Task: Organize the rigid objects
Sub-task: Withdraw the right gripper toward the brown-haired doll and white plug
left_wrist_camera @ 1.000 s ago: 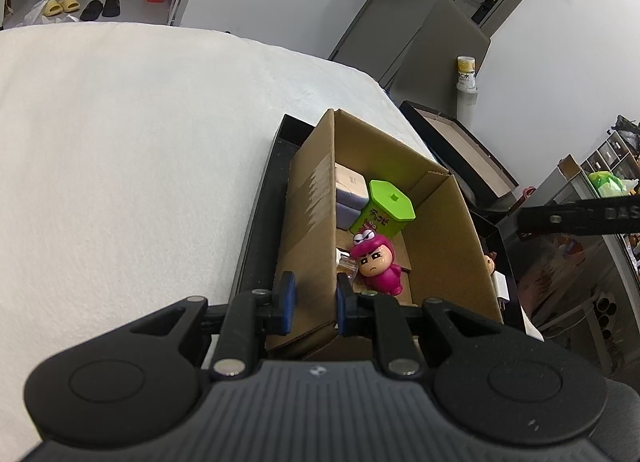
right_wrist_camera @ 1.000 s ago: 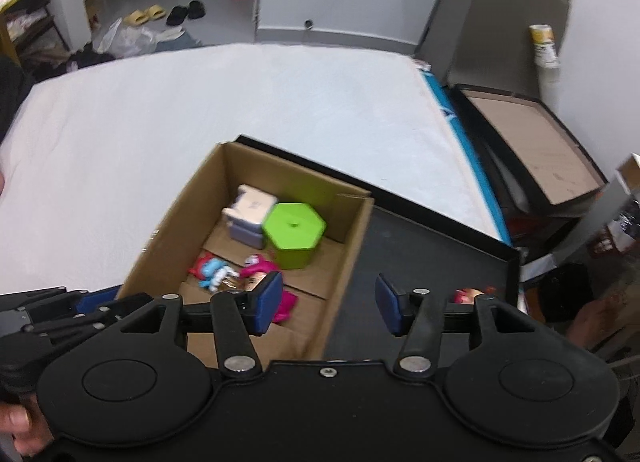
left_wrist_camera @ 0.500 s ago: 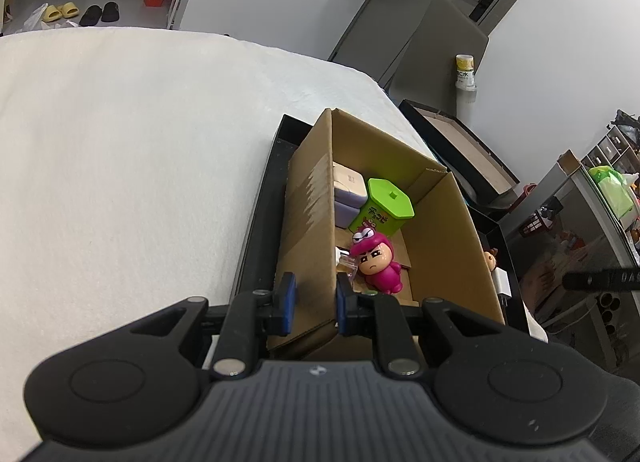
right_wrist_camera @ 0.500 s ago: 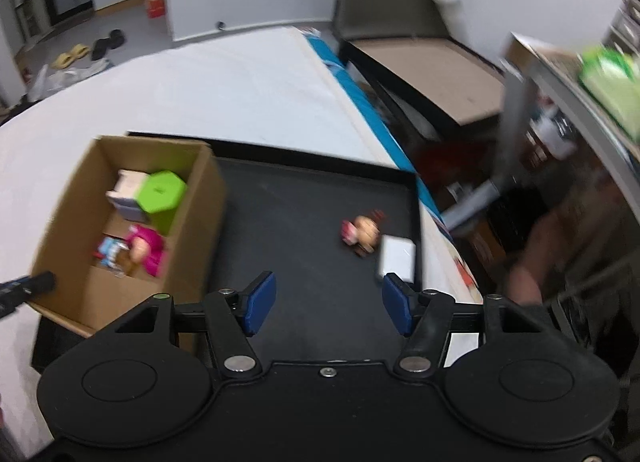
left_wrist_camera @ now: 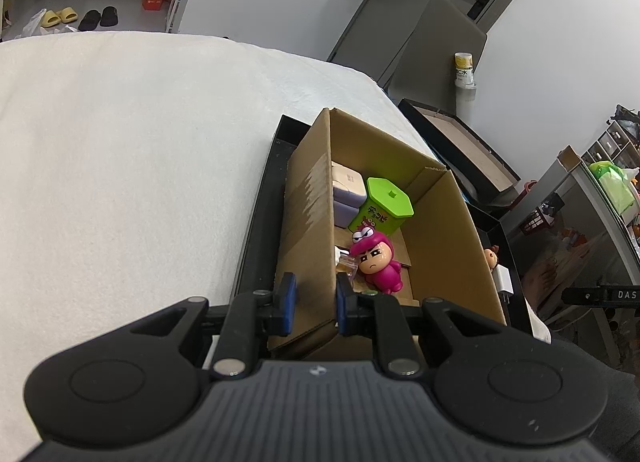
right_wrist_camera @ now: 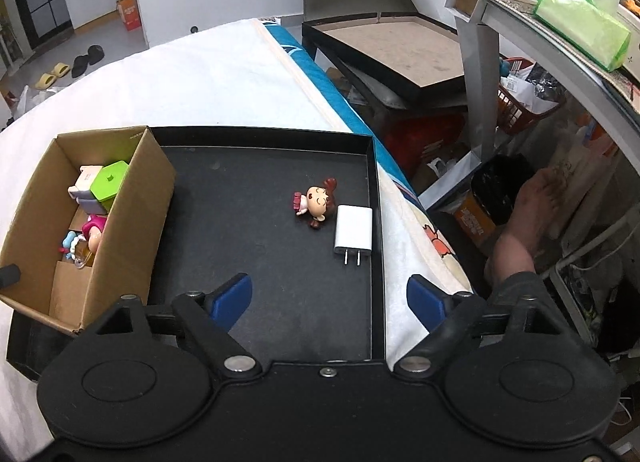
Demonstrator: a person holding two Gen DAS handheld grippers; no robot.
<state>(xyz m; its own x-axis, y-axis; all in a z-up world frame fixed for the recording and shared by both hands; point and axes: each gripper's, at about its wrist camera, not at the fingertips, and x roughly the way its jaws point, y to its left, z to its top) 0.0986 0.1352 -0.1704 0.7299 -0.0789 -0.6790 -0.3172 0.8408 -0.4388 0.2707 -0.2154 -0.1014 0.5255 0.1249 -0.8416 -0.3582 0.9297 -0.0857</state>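
Observation:
A cardboard box stands at the left end of a black tray on a white bed. Inside lie a green hexagonal container, a pink figurine and a pale box. My left gripper is shut on the box's near left wall. On the bare tray floor lie a small brown-haired doll and a white plug charger. My right gripper hovers over the tray nearer than them, jaws opening wide, nothing between them.
The white bed spreads left of the tray. Right of the bed are an empty black frame tray, a metal shelf with a green tissue pack, floor clutter and a person's bare foot.
My right gripper swung from above the box to over the tray's right part and its jaws spread wider. The left gripper stayed clamped on the box wall.

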